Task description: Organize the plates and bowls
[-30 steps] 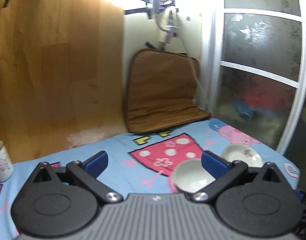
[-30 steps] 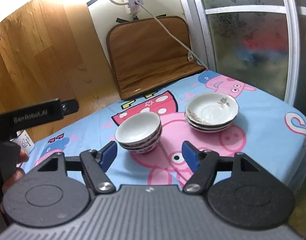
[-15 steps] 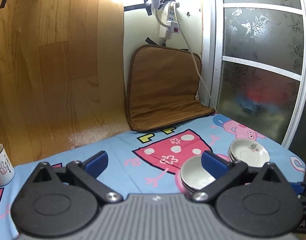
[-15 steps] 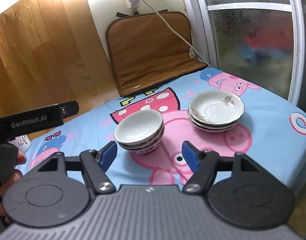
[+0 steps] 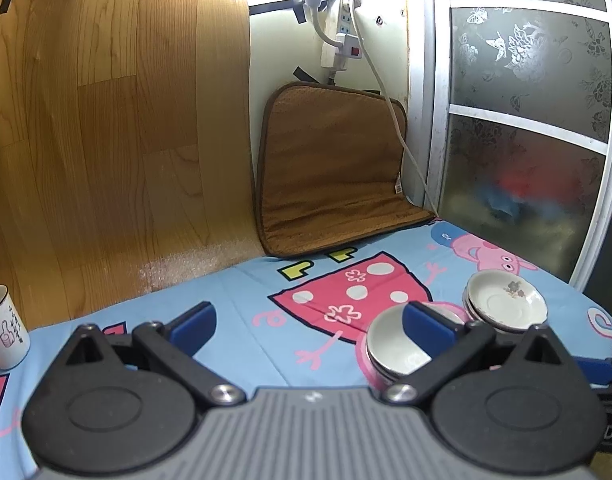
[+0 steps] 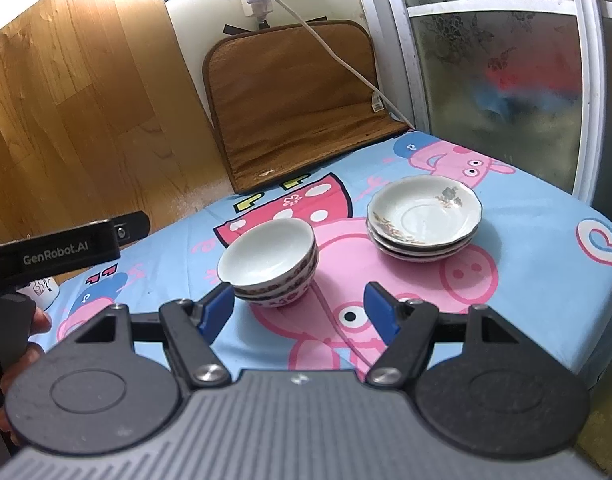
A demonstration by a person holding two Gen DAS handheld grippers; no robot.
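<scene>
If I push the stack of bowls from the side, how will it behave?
The stack of bowls looks like glazed ceramic, so probably rigid, slick and chippable. The bowls sit nested and a little askew, so a high push may shift the top one. The cartoon cloth under them may bunch rather than let the narrow foot slide.

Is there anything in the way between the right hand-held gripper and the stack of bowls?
Nothing visible is. The right hand-held gripper is open and empty, and the stack of bowls sits just ahead of its left finger on the cartoon cloth. The stack of plates stands apart, off to the right.
</scene>
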